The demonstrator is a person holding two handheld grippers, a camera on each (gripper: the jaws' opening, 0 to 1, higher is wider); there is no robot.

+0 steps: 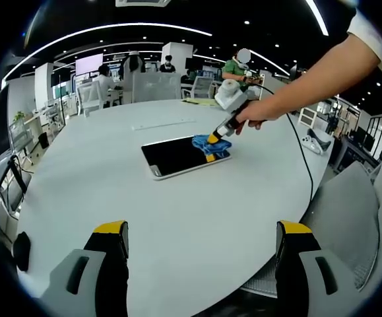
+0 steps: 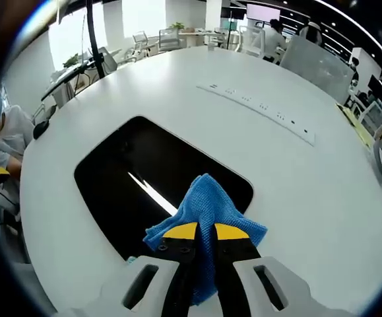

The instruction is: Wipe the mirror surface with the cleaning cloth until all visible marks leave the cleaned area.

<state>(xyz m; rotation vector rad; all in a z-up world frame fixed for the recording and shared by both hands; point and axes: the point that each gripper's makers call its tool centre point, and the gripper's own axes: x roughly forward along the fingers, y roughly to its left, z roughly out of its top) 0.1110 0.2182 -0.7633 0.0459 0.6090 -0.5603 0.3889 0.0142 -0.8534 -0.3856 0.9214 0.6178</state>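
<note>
A dark rectangular mirror [image 1: 177, 154] [image 2: 131, 185] lies flat on the round white table [image 1: 144, 218]. A blue cleaning cloth [image 2: 207, 211] [image 1: 204, 142] rests on the mirror's near right corner. My right gripper [image 2: 205, 232] is shut on the cloth and presses it to the glass; in the left gripper view the right gripper [image 1: 214, 137] comes in from the right, held by a person's hand [image 1: 256, 119]. My left gripper [image 1: 202, 238] hangs open above the table's near edge, well short of the mirror, with nothing between its yellow-tipped fingers [image 1: 111, 230].
A long flush slot strip [image 2: 256, 105] runs across the table beyond the mirror. A cable [image 1: 304, 158] trails from the right gripper over the table edge. Chairs [image 1: 92, 96], desks and seated people stand around the office behind.
</note>
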